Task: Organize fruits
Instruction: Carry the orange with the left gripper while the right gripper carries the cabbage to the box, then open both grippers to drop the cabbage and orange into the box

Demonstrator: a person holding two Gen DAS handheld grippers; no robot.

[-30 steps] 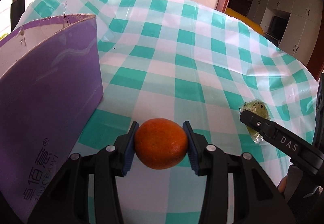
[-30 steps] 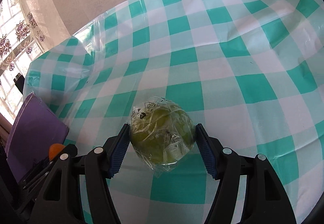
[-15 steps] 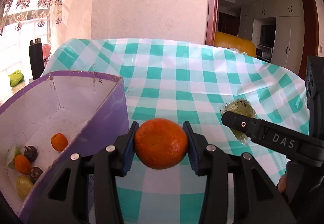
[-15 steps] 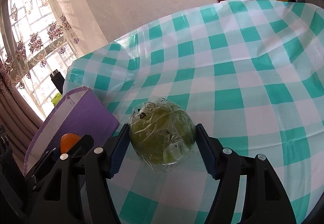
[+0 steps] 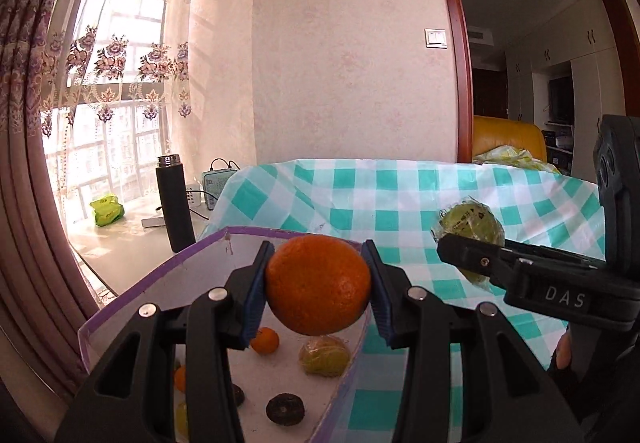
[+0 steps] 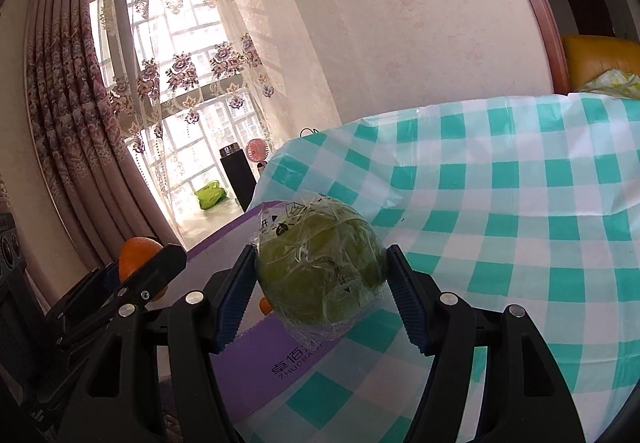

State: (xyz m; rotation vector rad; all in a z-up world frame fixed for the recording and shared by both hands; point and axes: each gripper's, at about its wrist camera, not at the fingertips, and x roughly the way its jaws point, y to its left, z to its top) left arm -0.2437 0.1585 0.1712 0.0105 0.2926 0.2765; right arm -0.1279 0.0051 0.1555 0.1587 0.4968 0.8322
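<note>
Background items: window side and doorway side.
A black cylindrical flask with a steel cap (image 5: 174, 203) stands upright on the pale windowsill (image 5: 132, 247), near a crumpled green plastic bag (image 5: 106, 209). A sheer flower-embroidered curtain (image 5: 120, 55) covers the window. A white wall switch plate (image 5: 436, 38) sits beside the red-brown wooden door frame (image 5: 460, 43). A yellow cushioned seat (image 5: 508, 137) shows beyond it.

White letters "DAS" stood on the right gripper's (image 5: 472, 239) arm. The purple box (image 6: 280, 359) bore "ZHUOBA…", cut off, under Chinese characters.
</note>
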